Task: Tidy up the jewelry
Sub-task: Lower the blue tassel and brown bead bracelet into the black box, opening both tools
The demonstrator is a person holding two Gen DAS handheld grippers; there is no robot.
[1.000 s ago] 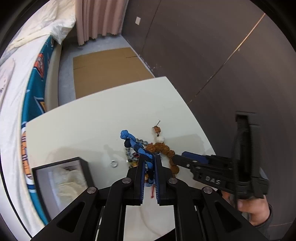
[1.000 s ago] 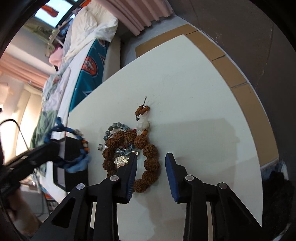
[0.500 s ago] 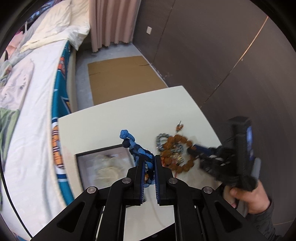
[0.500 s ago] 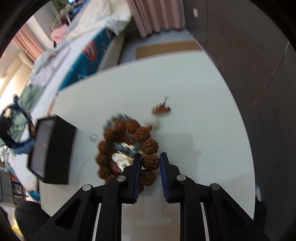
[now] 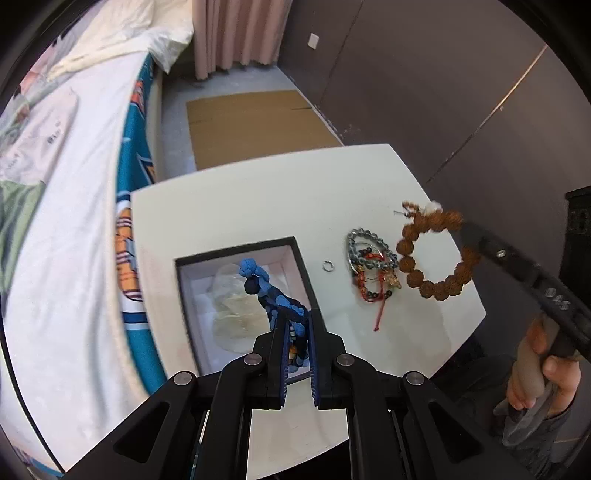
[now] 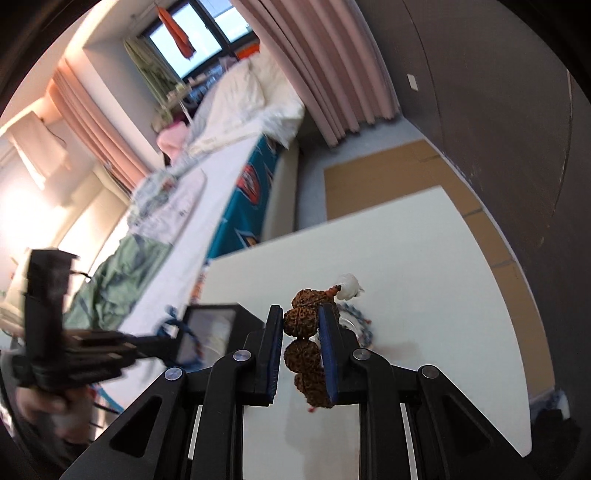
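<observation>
A: Left wrist view?

B: My left gripper (image 5: 297, 328) is clamped on the blue braided bracelet (image 5: 271, 286), which hangs just ahead of the jaws above the open black box (image 5: 303, 266), I judge for dropping in. To its right, 2 bracelets and 1 ring (image 5: 327, 266) lie on the white table (image 5: 229, 206).

A: Right wrist view?

B: My right gripper (image 6: 301, 325) pinches 1 bead of the brown seed-bead bracelet (image 6: 301, 321), lifted clear so the loop dangles free.

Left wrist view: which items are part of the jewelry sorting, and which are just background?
Job:
blue braided bracelet, clamped in the left gripper
brown bead bracelet, lifted by the right gripper
black box
grey bead bracelet
red cord bracelet
small ring

Background:
bed
cardboard sheet
curtain
</observation>
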